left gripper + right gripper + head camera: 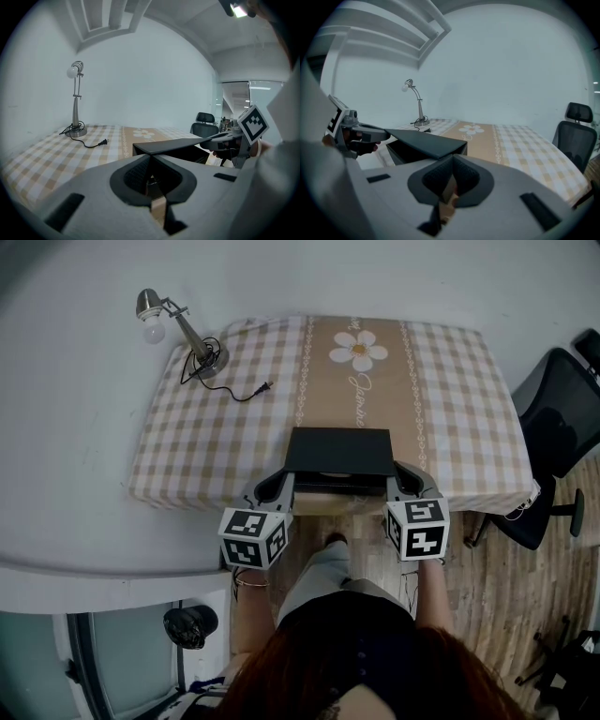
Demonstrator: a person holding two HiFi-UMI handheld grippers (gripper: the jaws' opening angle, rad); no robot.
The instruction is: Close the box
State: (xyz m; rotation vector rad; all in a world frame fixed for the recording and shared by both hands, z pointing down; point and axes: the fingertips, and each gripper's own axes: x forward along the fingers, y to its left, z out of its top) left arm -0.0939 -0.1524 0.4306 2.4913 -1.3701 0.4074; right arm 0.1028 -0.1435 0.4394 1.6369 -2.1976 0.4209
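A black box (pixel 396 151) sits at the middle of the table's (pixel 206 442) near edge, its lid (pixel 339 450) raised aslant. The left gripper (pixel 286 478) and right gripper (pixel 397 472) flank it, each with jaws pressed together on a near corner of the lid. A desk lamp (pixel 174 326) and its loose plug lead (pixel 246 393) occupy the far left corner. An office chair (pixel 553 423) stands off the right edge.
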